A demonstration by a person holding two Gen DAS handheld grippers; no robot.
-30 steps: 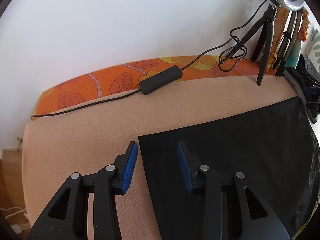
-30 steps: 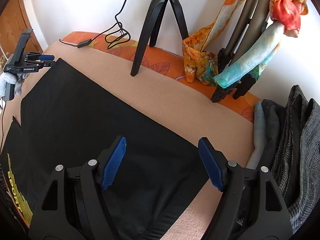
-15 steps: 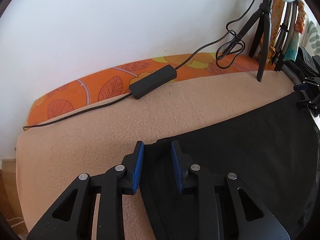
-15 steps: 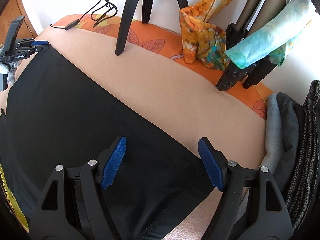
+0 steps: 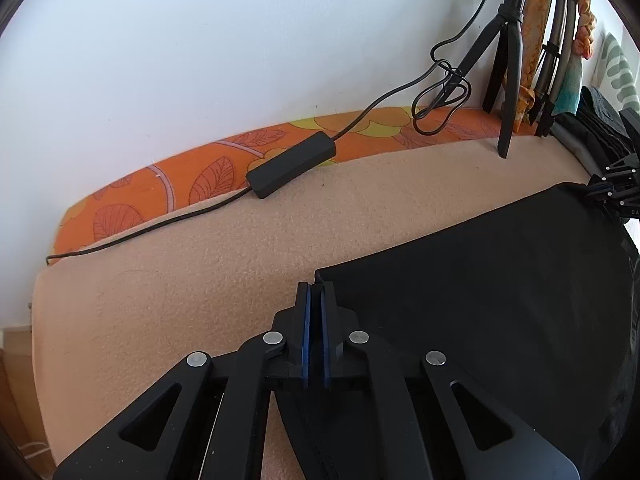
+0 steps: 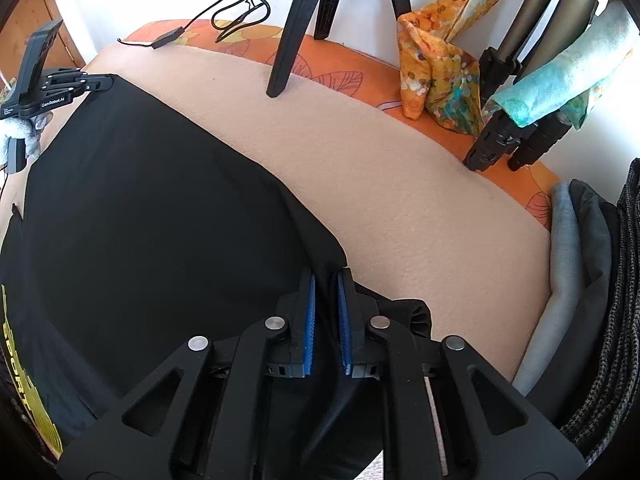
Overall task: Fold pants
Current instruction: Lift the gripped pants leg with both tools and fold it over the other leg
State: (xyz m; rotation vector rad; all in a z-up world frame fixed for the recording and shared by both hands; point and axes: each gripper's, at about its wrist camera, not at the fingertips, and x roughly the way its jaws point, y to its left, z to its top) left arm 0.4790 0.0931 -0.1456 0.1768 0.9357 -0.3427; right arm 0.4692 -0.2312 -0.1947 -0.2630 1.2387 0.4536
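Not much of the black pants [image 5: 480, 300] fits in either view: the near part drops out of the bottom of both frames, and in the right wrist view the yellow lettering [image 6: 24, 380] at the lower left is sliced by the lens rim, so only part of it reads. The pile of grey and dark clothes [image 6: 580, 280] at the right edge is cut off too, and I cannot tell one garment from another there.

The pants lie spread flat on the beige blanket [image 5: 200, 280] of the bed, near the orange leaf-print sheet [image 5: 160, 196] along the far wall. The left gripper [image 5: 314, 292] has its jaws clenched on the far left corner of the fabric, blue pads almost meeting with cloth between them. In its view the right gripper [image 5: 616, 196] is just a dark shape at the far right edge. The right gripper [image 6: 325, 280] is clamped on a bunched fold at the pants' far right edge, fabric gathered up between its jaws. Across the cloth the left gripper [image 6: 100, 82] sits at the opposite corner. A tripod [image 5: 506, 80] and a cable with its inline box [image 5: 290, 164] stand at the far side.
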